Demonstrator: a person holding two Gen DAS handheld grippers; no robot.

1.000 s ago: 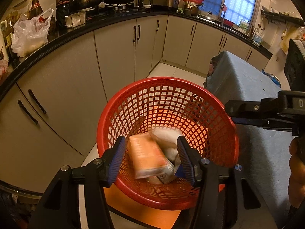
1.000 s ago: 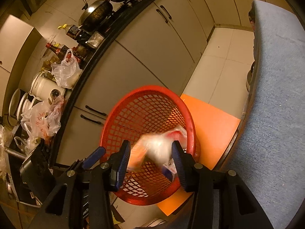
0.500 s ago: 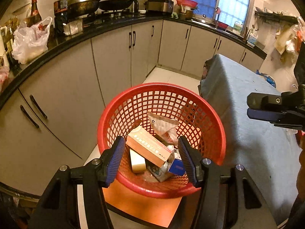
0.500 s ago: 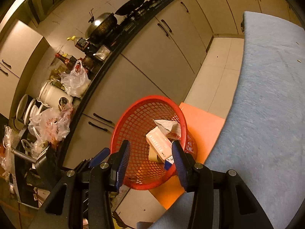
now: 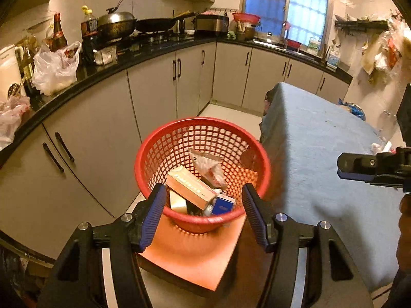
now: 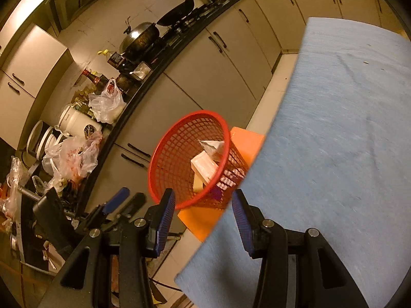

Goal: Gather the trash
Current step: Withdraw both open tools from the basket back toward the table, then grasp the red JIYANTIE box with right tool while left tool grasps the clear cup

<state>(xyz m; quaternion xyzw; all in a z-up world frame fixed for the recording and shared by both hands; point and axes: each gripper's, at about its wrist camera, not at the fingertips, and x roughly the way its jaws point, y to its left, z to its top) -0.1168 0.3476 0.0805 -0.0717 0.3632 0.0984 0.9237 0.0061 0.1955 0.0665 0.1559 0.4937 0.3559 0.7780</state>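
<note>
A red mesh basket (image 5: 203, 122) (image 6: 159, 154) stands on an orange board (image 5: 195, 256) on the floor, beside the table. Inside lie a tan carton (image 5: 190, 187) (image 6: 204, 166), a crumpled silvery wrapper (image 5: 208, 166) (image 6: 213, 146), a small blue box (image 5: 223, 205) and a pale yellow piece (image 5: 177, 202). My left gripper (image 5: 203, 190) hangs above the basket's near rim, open, with nothing between its fingers. My right gripper (image 6: 203, 193) is also open and holds nothing. It hovers at the table's corner, and it shows from the side (image 5: 359, 169) in the left wrist view.
A table under a blue cloth (image 5: 321, 154) (image 6: 334, 128) fills the right side, with a small pale scrap (image 5: 382, 147) near its far edge. Grey cabinets under a black counter (image 5: 115, 66) curve round the left, crowded with bottles, plastic bags and pans. A hand (image 5: 404, 231) shows at the right edge.
Both grippers have drawn back and upward from the basket, which looks smaller now. The carton and wrapper, blurred in mid-fall a second ago, lie still inside it.
</note>
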